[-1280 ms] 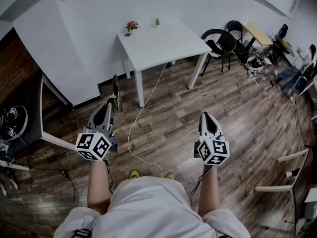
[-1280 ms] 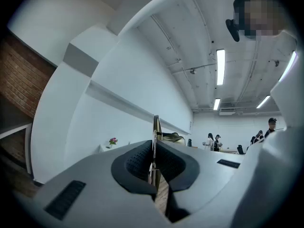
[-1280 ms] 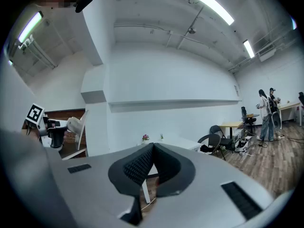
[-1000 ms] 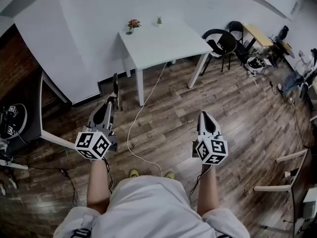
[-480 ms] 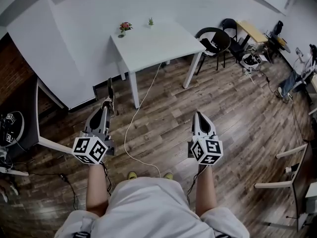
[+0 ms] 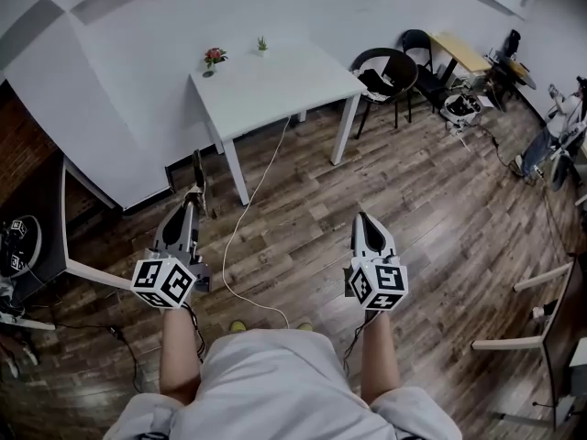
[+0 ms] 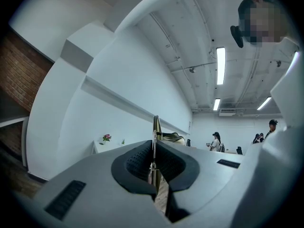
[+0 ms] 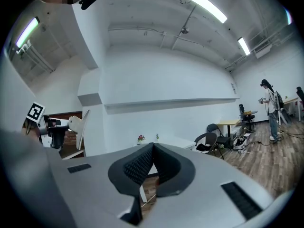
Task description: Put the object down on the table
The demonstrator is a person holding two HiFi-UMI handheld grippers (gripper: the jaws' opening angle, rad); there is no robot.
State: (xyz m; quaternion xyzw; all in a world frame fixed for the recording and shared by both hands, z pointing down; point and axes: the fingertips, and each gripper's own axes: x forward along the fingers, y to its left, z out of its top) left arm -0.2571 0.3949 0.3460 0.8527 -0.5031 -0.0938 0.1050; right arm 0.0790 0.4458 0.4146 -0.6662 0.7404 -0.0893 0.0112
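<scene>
My left gripper (image 6: 192,194) is shut on a thin flat dark strip (image 6: 197,167) that sticks out past the fingertips, over the wooden floor. In the left gripper view the strip (image 7: 156,126) stands on edge, clamped between the two ribbed pads of the left gripper (image 7: 153,152). The white table (image 6: 293,92) stands ahead, beyond both grippers, with a small flower (image 6: 214,57) and a tiny green plant (image 6: 261,42) at its far edge. My right gripper (image 6: 360,219) is shut with nothing in it; its pads meet in the right gripper view (image 8: 152,151).
A white cable (image 6: 240,223) runs across the floor from under the table. Black chairs (image 6: 390,70) and a yellow desk (image 6: 463,53) stand at the right. A dark table (image 6: 41,218) is at the left and a white frame (image 6: 541,284) at the right. People stand far off.
The head view has shifted: the white table now sits further left and slightly higher in the picture. Both grippers sit a little lower, unchanged in grip.
</scene>
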